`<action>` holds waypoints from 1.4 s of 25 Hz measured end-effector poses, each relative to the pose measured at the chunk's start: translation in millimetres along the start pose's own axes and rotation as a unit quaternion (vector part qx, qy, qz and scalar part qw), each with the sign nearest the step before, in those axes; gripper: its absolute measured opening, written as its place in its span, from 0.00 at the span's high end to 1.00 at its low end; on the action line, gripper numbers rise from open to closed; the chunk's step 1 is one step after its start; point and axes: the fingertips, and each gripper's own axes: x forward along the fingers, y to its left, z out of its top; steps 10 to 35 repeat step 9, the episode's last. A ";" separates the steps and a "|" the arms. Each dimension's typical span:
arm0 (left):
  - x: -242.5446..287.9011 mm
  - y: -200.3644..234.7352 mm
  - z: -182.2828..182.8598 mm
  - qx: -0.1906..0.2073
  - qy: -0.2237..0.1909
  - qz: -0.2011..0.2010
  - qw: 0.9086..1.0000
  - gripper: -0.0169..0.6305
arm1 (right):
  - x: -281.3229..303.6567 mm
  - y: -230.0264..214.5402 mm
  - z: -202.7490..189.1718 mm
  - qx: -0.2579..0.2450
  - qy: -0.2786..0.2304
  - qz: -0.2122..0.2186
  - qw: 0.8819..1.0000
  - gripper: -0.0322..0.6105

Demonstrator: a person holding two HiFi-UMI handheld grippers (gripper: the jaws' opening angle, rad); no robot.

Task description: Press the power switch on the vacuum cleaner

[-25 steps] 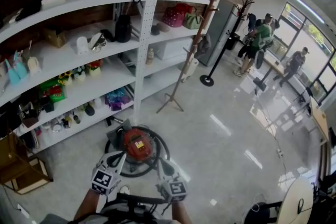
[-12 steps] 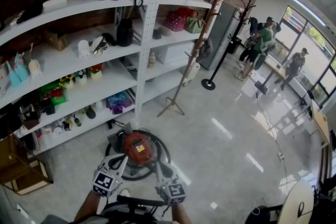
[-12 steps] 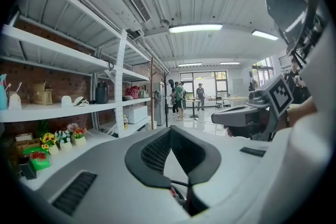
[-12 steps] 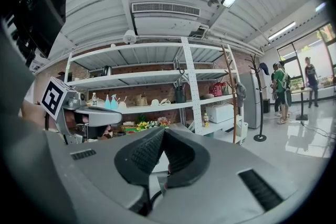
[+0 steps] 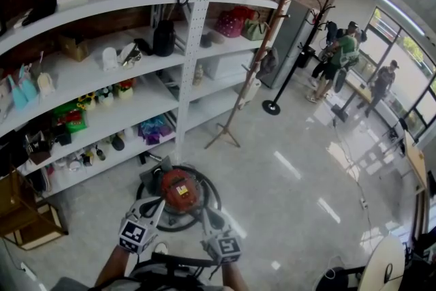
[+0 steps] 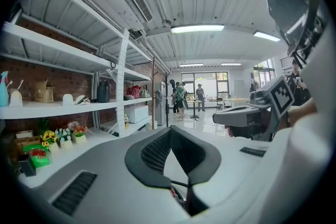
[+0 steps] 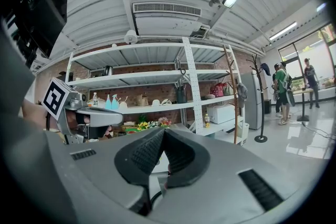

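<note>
The vacuum cleaner (image 5: 177,191), a red round body ringed by a black hose (image 5: 212,201), sits on the glossy floor in front of the shelves in the head view. My left gripper (image 5: 158,204) points at its near left side and my right gripper (image 5: 206,212) at its near right side; both stop just short of it. Both are shut with nothing held. In the left gripper view the dark pads of the left gripper (image 6: 170,131) meet at their tips, and the right gripper (image 6: 252,118) shows beside it. The right gripper (image 7: 164,134) likewise has its pads together. The power switch cannot be made out.
White shelving (image 5: 102,99) full of small goods runs along the left and back. A wooden coat stand (image 5: 235,105) and a black one (image 5: 272,105) stand beyond the vacuum. People (image 5: 337,54) stand far right. A wooden crate (image 5: 20,218) sits at the left.
Hardly anything: the head view has shifted slightly, and both grippers stay shut just short of the vacuum cleaner.
</note>
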 end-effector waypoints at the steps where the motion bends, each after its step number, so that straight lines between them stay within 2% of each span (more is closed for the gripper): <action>1: -0.1 0.8 0.1 -0.005 -0.002 0.002 1.000 0.96 | 0.0 0.5 0.7 0.000 0.000 -0.001 1.000 0.94; 35: -3.5 1.8 0.6 -0.010 0.002 0.001 1.000 0.96 | -2.0 1.3 0.8 0.011 -0.001 -0.002 1.000 0.94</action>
